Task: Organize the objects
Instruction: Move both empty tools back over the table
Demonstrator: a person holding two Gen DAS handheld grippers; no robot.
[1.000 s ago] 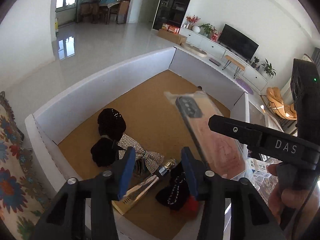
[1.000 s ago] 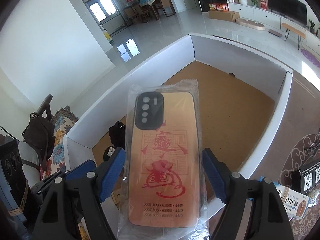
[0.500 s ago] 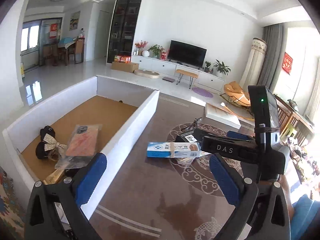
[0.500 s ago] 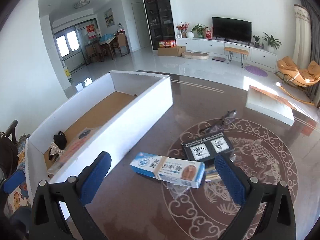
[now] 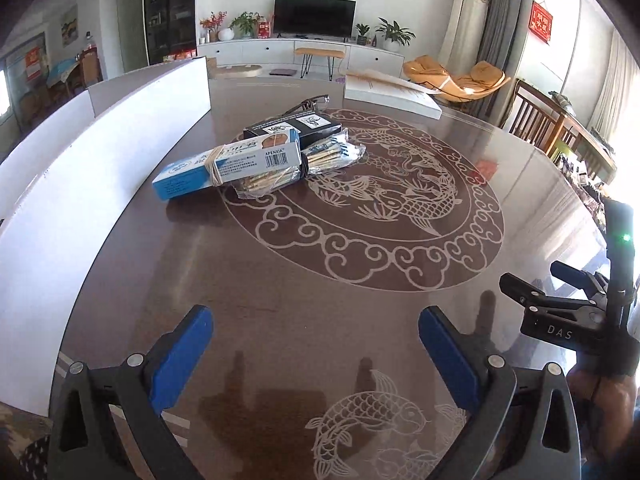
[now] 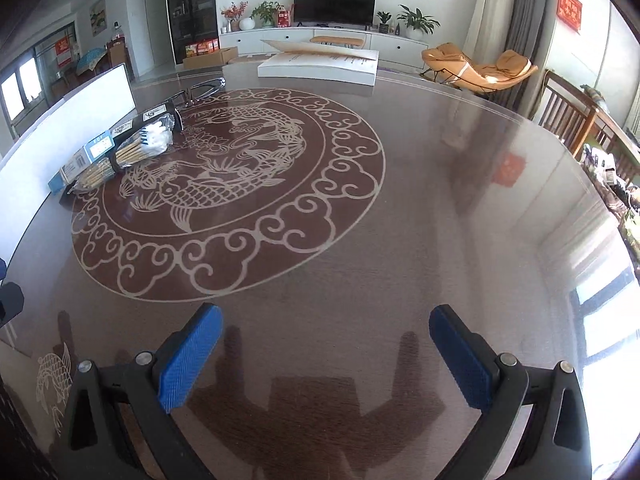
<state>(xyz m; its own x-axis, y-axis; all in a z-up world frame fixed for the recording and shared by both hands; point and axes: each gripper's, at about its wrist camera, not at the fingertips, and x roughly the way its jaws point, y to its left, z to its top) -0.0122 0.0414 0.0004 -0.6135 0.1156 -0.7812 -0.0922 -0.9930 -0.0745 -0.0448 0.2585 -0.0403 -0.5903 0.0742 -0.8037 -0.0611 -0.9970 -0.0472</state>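
- Left hand-held gripper (image 5: 316, 350): jaws spread wide, nothing between them; it hangs low over the bare near part of the worktop (image 5: 360, 264), well apart from the items.
- Right hand-held gripper (image 6: 326, 354): likewise wide open and empty, above bare worktop; its body also shows at the right edge of the left wrist view.
- Blue-and-white ointment box (image 5: 228, 165): lies flat near the storage box wall, a rubber band around its middle, and leans partly on the packet beside it.
- Clear packet of cotton swabs (image 5: 304, 164): loose plastic wrap, touching the ointment box and the black box behind.
- Black box (image 5: 294, 128): flat, at the far side of the cluster; eyeglasses (image 5: 308, 103) lie just beyond it.
- White storage box (image 5: 80, 184): long wall along the left of the worktop; its inside is hidden from both views.
- Flat white lid or panel (image 6: 320, 65): at the far edge, apart from everything else.
- Risk, crowding: the three items touch, so a grasp on one could likely drag or topple its neighbours.
- Risk, slip: the plastic wrap looks slick and slack; the pads may pinch film only, and the packet could sag or drop.
- Risk, surface: the worktop is glossy, so a box nudged sideways may slide away rather than seat between the pads.
- Risk, clearance: the storage box wall stands high; a carried item held low could strike its rim.
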